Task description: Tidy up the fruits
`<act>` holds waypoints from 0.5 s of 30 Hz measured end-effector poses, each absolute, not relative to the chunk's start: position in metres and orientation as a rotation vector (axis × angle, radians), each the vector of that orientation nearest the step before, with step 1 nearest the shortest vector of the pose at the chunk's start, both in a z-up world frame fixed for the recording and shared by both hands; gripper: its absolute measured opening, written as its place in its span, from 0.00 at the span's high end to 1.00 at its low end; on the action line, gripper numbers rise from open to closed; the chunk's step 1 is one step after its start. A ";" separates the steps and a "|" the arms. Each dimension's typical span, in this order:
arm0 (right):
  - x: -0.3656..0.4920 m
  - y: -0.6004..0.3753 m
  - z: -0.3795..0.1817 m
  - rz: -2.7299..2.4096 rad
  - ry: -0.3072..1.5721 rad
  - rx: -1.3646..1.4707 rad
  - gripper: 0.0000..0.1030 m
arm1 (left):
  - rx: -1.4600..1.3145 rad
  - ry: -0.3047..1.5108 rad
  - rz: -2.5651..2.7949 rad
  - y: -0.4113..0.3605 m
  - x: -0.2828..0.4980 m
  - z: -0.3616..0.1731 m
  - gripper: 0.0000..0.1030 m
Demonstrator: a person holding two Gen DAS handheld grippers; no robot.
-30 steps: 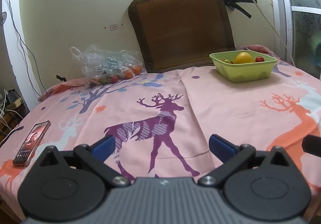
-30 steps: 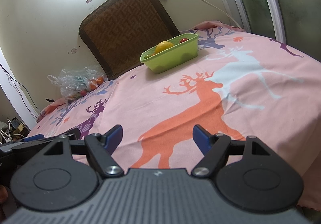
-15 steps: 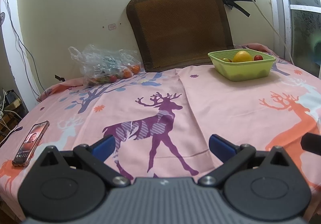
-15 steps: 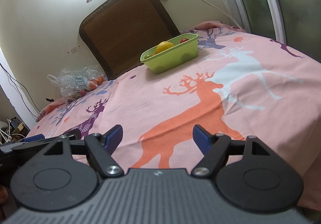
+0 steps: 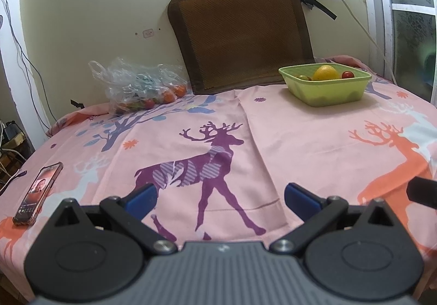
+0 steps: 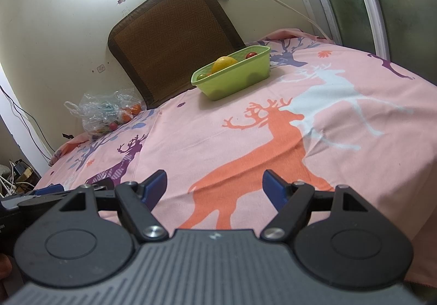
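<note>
Left wrist cam sits low at the near edge of the pink deer-print bedsheet (image 5: 300, 141), level, facing the far cream wall; the brown woven mat (image 5: 240, 32) is roughly centred. Right wrist cam sits further right, rolled, aimed left-of-forward. Both are well back from the far items. Shared: brown woven mat (image 6: 174, 40), lime-green plastic fruit basket (image 5: 325, 89) (image 6: 232, 78), clear plastic bag of fruit (image 5: 139, 86) (image 6: 106, 113), purple deer print (image 5: 202, 168) (image 6: 123, 160).
</note>
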State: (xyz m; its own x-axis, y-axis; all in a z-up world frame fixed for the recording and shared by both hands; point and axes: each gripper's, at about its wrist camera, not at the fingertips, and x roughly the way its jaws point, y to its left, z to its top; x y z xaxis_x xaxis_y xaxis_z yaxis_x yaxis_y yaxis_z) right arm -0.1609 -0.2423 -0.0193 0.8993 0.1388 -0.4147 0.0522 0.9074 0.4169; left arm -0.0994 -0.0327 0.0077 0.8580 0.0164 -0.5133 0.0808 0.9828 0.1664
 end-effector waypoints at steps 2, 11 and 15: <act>-0.161 -0.242 -0.019 0.046 0.454 0.435 0.23 | 0.185 0.541 -0.035 -0.032 -0.099 0.007 0.00; -0.161 -0.242 -0.019 0.046 0.454 0.435 0.23 | 0.176 0.552 -0.042 -0.031 -0.098 0.007 0.00; -0.161 -0.242 -0.019 0.045 0.454 0.435 0.23 | 0.168 0.557 -0.051 -0.031 -0.098 0.007 0.00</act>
State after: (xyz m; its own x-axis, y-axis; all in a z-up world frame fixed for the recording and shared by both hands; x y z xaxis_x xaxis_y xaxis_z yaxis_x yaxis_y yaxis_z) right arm -0.1613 -0.2418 -0.0190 0.8995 0.1379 -0.4147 0.0530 0.9075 0.4167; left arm -0.0983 -0.0306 0.0065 0.8480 -0.0031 -0.5299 0.0940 0.9850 0.1445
